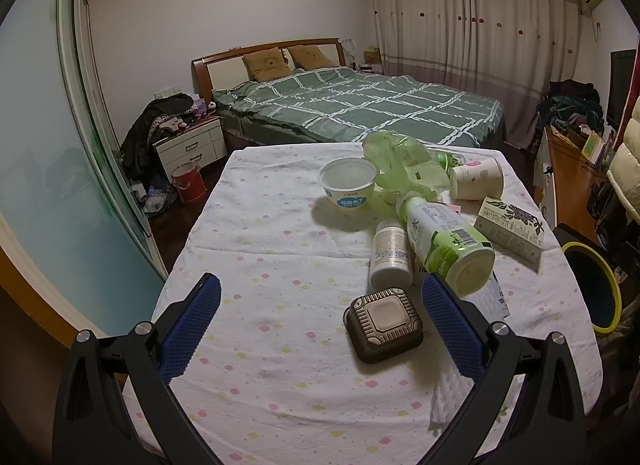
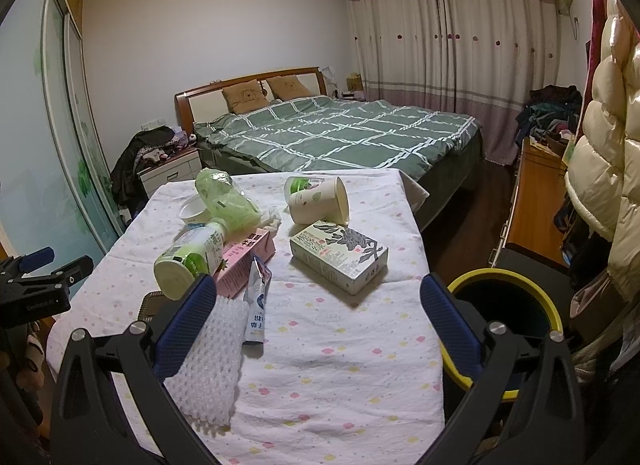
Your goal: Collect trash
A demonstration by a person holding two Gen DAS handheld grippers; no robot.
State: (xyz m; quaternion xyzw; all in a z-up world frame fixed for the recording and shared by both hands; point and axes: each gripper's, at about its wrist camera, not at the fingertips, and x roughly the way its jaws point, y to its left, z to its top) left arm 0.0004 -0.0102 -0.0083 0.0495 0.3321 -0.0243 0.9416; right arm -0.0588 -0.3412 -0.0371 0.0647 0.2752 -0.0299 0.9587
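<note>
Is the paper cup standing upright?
No, the paper cup lies tipped on its side on the table, mouth facing right.

The tablecloth [image 1: 280,249] was white with pink and yellow flower dots. The bottle [image 1: 444,243] bore a white-and-green label. The bin [image 2: 548,305], at lower right, had a yellow rim and dark interior. The bedspread [image 2: 340,133] was green with a white grid. Both grippers' pads [image 1: 192,321] were blue; their frames were black.
</note>
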